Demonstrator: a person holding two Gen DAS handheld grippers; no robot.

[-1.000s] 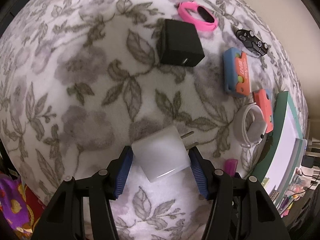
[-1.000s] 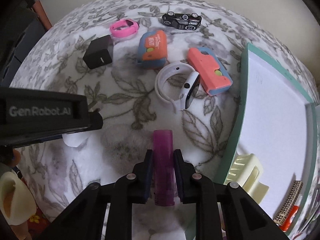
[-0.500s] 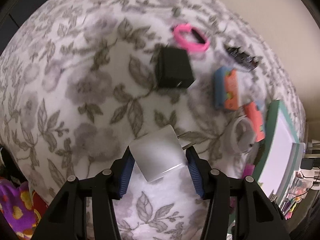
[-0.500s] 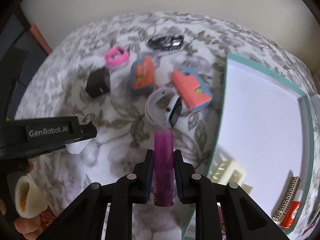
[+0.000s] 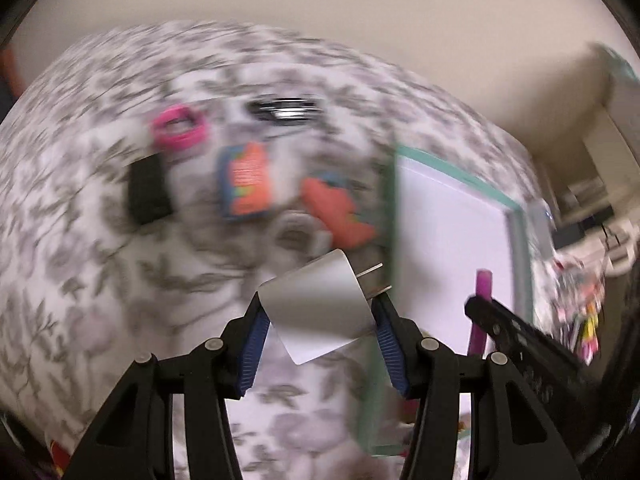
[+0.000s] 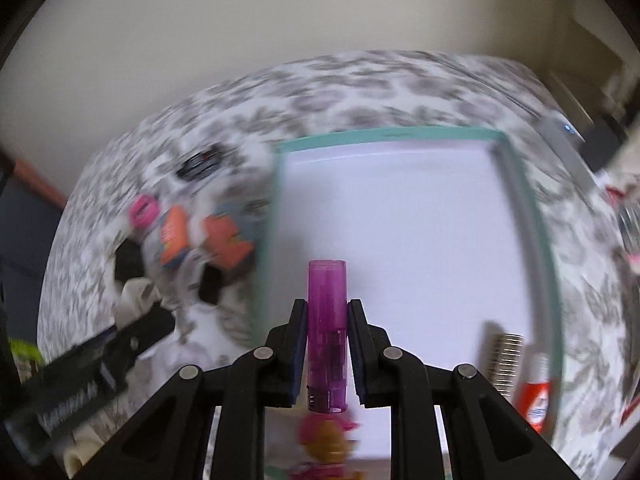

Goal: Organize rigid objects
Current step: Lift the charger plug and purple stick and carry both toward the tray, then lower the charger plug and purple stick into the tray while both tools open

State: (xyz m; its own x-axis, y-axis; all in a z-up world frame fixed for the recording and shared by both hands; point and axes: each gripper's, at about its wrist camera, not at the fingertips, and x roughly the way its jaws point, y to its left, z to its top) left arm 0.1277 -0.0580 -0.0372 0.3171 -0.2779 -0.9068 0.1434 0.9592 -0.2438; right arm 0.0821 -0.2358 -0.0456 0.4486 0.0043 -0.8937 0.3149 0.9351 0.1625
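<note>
Swung both loads toward tray [image 6: 520,184] at 12 o'clock; left gripper [image 5: 320,334] clamping charger [image 5: 316,304], right gripper [image 6: 327,350] clamping lighter [image 6: 327,320]; collision risk from crowding.

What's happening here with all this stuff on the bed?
A person is tidying small items with two handheld grippers. The left gripper holds a white charger; the right gripper holds a purple lighter above a teal-rimmed tray. A pink band, toy car and black charger lie on the floral blanket.

left gripper [image 5: 320,316] clamped, right gripper [image 6: 327,332] clamped
</note>
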